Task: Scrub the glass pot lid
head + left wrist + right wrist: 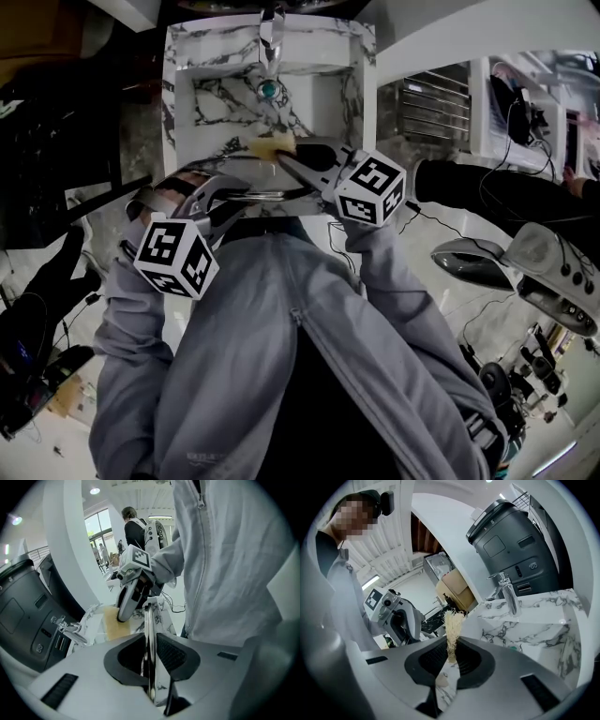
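two grippers, both full: your left gripper [149, 654] is clamped on the rim of the glass pot lid [148, 623], which stands edge-on over the marble sink [214, 105]. your right gripper [451, 659] pinches a yellow fibrous scrub pad [453, 629] just beside the lid. the dark machine [513, 543] behind the tap [507, 592] shows an "8".

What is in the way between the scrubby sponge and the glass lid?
Nothing that I can see. The left gripper holds the glass lid on edge over the sink. The right gripper holds the sponge close beside it, with no other thing between them. I cannot tell whether they touch yet.
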Motion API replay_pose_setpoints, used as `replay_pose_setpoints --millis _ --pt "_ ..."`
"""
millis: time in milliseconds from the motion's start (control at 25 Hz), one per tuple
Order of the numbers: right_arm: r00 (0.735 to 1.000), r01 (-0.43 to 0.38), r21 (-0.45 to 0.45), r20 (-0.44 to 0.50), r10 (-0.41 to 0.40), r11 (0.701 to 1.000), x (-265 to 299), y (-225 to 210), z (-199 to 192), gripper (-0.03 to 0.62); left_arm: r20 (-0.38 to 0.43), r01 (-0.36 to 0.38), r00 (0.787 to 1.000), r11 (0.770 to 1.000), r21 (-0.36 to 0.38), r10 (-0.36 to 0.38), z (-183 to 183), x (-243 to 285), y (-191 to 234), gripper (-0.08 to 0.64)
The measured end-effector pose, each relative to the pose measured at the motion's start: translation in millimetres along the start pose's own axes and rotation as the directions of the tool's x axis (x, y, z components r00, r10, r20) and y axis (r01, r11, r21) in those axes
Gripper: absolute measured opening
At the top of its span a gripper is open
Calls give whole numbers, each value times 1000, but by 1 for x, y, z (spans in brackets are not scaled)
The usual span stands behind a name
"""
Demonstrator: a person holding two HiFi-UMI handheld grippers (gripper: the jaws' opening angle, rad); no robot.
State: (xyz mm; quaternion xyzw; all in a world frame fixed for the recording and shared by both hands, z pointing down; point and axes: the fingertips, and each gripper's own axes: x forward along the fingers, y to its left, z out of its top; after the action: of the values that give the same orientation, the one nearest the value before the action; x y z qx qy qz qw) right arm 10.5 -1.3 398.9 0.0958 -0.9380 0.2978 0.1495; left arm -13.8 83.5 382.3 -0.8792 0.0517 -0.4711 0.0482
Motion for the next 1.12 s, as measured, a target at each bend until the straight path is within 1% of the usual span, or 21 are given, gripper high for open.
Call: replay_pose_setpoints --millis 80,160,240,360,520,560,640,760,880,1000,1040,1120 --pt "1000 0 -4 -11 0 1000 3 1 -3 54 -15 -1 1000 1000 3 1 -3 6 -14 80" --pt "1000 0 -1 -19 0 1000 6 1 -8 54 -41 3 999 999 33 -2 -9 15 -29 71" --pt "1000 9 12 -22 -9 1000 10 -4 -13 54 -67 1 998 998 68 4 -16 25 -35 72" --pt "999 45 27 -29 -44 999 15 -16 -21 54 -64 -25 998 997 78 30 -22 38 -27 72" --pt "991 115 -5 -61 -115 993 24 -40 -26 54 -84 -26 996 994 105 35 -37 70 -18 72" --pt "989 130 -15 -69 -131 991 27 -47 -27 54 -96 -21 995 994 106 32 -42 79 -17 72" --pt "984 153 -34 -87 -156 988 34 -60 -31 54 -108 -12 994 996 86 21 -53 94 -13 72" --pt "978 170 -56 -109 -176 984 46 -76 -37 54 -106 -12 994 998 67 20 -59 110 -3 72" --pt "971 195 -66 -126 -202 979 52 -87 -45 54 -114 -9 993 997 72 18 -60 126 2 80" --pt "965 217 -60 -140 -224 974 53 -94 -55 54 -136 1 991 995 97 13 -62 140 -2 87" --pt "963 221 -56 -143 -227 974 54 -96 -57 54 -142 6 990 995 96 8 -64 144 -4 91" --pt "961 228 -52 -150 -234 972 55 -99 -64 54 -129 9 992 998 61 -1 -67 151 -10 100"
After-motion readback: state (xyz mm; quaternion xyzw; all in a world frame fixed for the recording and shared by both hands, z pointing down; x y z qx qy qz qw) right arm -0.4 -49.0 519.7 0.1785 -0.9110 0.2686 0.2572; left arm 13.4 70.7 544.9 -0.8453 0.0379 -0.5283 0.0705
